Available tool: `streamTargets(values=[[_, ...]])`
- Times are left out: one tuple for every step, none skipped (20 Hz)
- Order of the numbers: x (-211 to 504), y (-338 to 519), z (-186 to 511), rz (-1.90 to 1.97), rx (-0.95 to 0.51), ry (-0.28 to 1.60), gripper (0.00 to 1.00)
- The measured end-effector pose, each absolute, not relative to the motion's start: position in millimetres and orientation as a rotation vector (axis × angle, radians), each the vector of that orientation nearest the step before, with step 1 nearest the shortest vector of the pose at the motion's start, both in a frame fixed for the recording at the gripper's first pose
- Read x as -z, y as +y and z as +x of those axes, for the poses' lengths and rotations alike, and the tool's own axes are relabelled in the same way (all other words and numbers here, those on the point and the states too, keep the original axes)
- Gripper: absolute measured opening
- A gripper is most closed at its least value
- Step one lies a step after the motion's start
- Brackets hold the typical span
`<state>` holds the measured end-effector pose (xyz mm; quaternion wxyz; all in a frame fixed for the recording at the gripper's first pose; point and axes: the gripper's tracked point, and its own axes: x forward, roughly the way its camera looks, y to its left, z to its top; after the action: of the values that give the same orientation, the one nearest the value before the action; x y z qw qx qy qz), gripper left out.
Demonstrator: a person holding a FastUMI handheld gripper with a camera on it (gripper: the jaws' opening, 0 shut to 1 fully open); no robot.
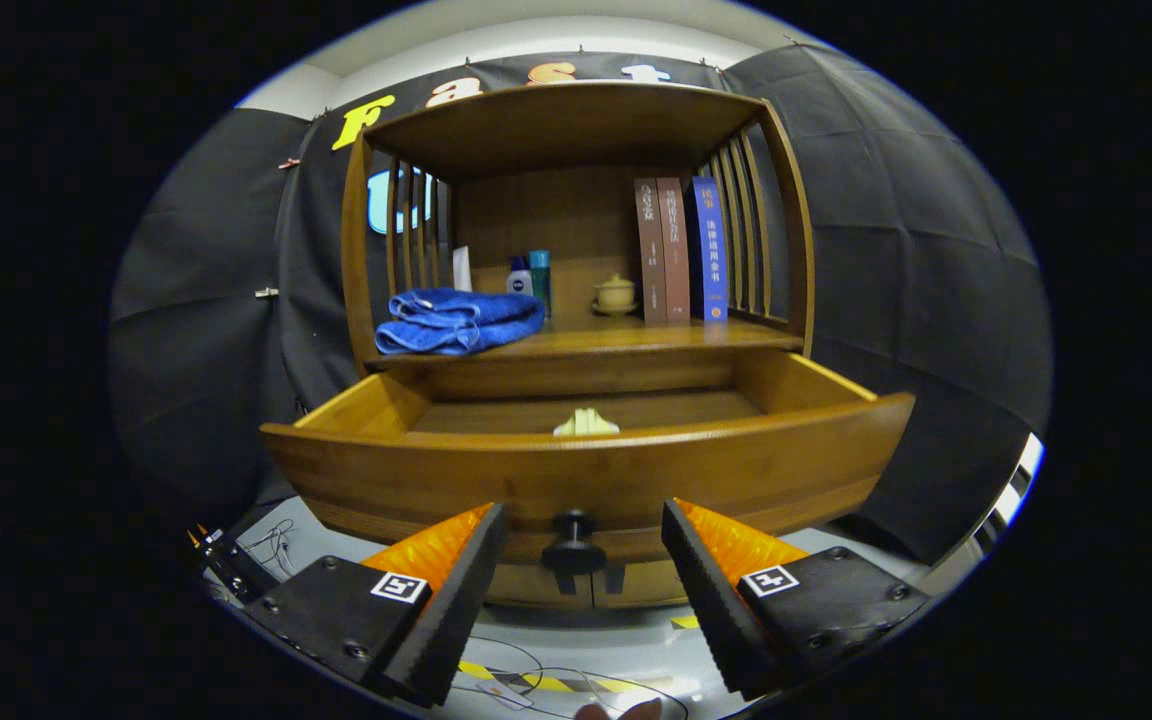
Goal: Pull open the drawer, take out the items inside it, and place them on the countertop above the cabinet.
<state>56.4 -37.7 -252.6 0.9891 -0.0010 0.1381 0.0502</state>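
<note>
The wooden cabinet (576,300) stood against the booth's black cloth wall, and its drawer (586,470) was pulled well out toward the camera. The gripper (584,545) hung just in front of the drawer's front panel, its jaws apart and clamped on nothing. The dark round drawer knob (573,540) sat between the two fingers, with a gap on either side, touching neither.

Inside the drawer, a small pale cream item (586,424) lay on the bottom, near the front wall and about midway from left to right; only its top showed above the drawer's front edge, so its kind could not be told.

On the countertop (636,340) above the drawer, a folded blue towel (458,320) lay at the near left. Behind it, toward the far wall, stood a small white bottle with a blue cap (519,277) and, just beside it on the right, a teal bottle (540,278). A small lidded ceramic cup on a saucer (616,294) sat further right, near the middle. At the far right three books (681,250) stood upright side by side, two brown and one blue, against the slatted side.

Below the gripper, thin cables (506,672) lay on the pale floor, crossing a yellow-and-black striped tape (536,681).
</note>
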Motion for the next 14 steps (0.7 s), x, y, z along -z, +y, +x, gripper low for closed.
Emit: streamTargets(values=[[243.7,-39.9,58.3,-0.002,-0.095,0.301,0.99],[234.2,-35.9,60.9,0.013,-0.110,0.329,0.99],[227.7,-31.9,65.8,0.030,-0.125,0.367,0.99],[218.0,-28.1,73.2,0.049,-0.140,0.396,0.99],[213.2,-29.6,80.8,0.047,-0.132,0.442,0.99],[208.4,-31.7,90.9,0.043,-0.125,0.475,0.99],[206.1,-29.4,105.1,0.036,-0.131,0.507,0.99],[205.9,-27.6,119.0,0.030,-0.129,0.538,0.99],[208.9,-28.3,132.3,0.017,-0.125,0.577,0.99],[214.6,-27.6,146.2,0.000,-0.126,0.616,0.99],[223.5,-30.1,159.9,-0.016,-0.104,0.661,0.98],[234.1,-31.5,171.3,-0.036,-0.098,0.711,0.99],[243.6,-33.2,183.1,-0.044,-0.086,0.746,0.99],[255.1,-29.1,189.4,-0.044,-0.088,0.797,0.99]])
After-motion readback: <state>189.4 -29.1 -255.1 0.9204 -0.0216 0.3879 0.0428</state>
